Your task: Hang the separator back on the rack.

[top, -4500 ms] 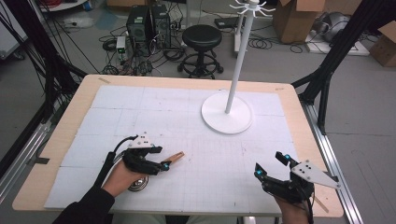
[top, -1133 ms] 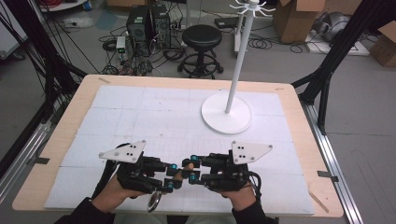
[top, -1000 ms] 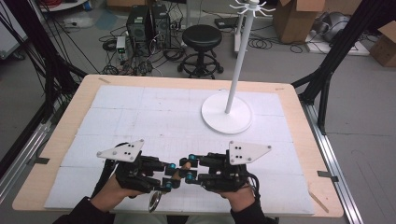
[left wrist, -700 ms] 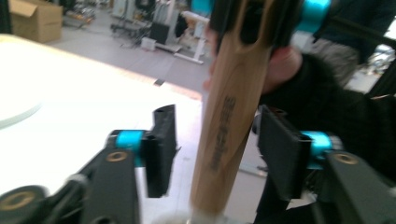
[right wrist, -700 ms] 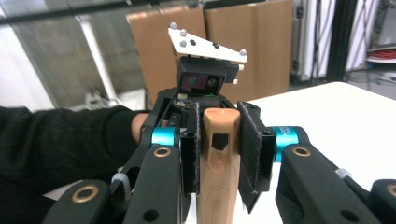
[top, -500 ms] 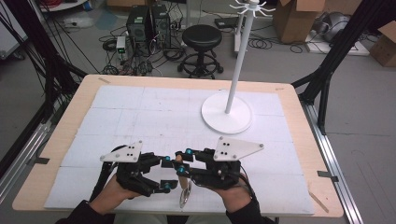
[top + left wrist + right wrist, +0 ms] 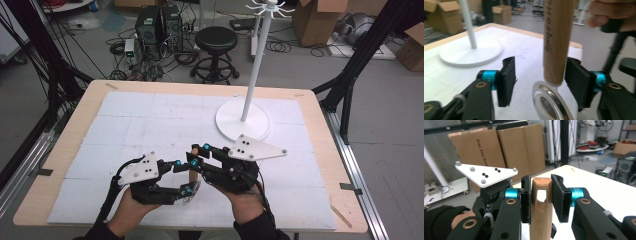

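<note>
A kitchen tool with a wooden handle [image 7: 192, 175] and a round metal head [image 7: 192, 193] hangs near the table's front edge. My right gripper [image 7: 198, 155] is shut on the handle's top end [image 7: 540, 220], beside its hanging hole. My left gripper [image 7: 181, 176] stands open around the handle's lower end [image 7: 555, 42], just above the metal head [image 7: 549, 105]. Its jaws have just been closing; the right pad [image 7: 577, 82] is close against the wood and the left pad [image 7: 506, 80] is well apart from it.
A white stand with a round base [image 7: 243, 122] and a tall pole [image 7: 255, 65] rises at the table's back right. White sheets cover the wooden table [image 7: 320, 150]. A stool [image 7: 216, 42] and cardboard boxes [image 7: 320, 20] are on the floor beyond.
The right gripper came over from the front right corner and shut on the handle's end. The left gripper let go, its jaws now apart. The tool has been lifted and tipped upright.
</note>
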{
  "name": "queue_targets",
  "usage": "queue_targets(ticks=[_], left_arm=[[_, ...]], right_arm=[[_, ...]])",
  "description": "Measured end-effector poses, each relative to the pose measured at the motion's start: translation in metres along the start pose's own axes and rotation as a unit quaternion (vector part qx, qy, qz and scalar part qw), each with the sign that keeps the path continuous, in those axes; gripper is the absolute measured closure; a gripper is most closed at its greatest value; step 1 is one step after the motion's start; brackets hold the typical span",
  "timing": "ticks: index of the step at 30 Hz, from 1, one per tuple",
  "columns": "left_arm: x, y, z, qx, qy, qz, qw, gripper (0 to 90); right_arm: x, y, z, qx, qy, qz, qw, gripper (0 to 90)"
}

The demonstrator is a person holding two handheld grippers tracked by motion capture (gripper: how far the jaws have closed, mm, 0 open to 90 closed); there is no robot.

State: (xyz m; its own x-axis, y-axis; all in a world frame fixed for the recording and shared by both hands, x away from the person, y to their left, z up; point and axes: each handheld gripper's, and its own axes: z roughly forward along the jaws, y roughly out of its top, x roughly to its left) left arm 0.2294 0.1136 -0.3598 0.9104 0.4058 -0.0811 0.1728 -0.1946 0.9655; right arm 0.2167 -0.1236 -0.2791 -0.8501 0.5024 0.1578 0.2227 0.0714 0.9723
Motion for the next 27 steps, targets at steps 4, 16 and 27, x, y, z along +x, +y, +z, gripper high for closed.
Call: queue_targets(ticks=[4,16,27], left_arm=[[-0.002,0.001,0.003,0.004,0.004,0.002,1.0000,58.4],[-0.003,0.004,0.012,0.005,-0.022,0.004,0.9997,71.0],[0.001,0.005,0.006,0.001,-0.067,-0.012,0.9977,71.8]], right_arm=[[0.000,-0.002,-0.002,-0.006,-0.018,-0.002,0.9998,71.1],[-0.003,-0.005,-0.009,-0.019,-0.039,0.014,0.9990,71.1],[-0.015,-0.010,-0.011,-0.050,-0.010,0.069,0.9963,49.8]])
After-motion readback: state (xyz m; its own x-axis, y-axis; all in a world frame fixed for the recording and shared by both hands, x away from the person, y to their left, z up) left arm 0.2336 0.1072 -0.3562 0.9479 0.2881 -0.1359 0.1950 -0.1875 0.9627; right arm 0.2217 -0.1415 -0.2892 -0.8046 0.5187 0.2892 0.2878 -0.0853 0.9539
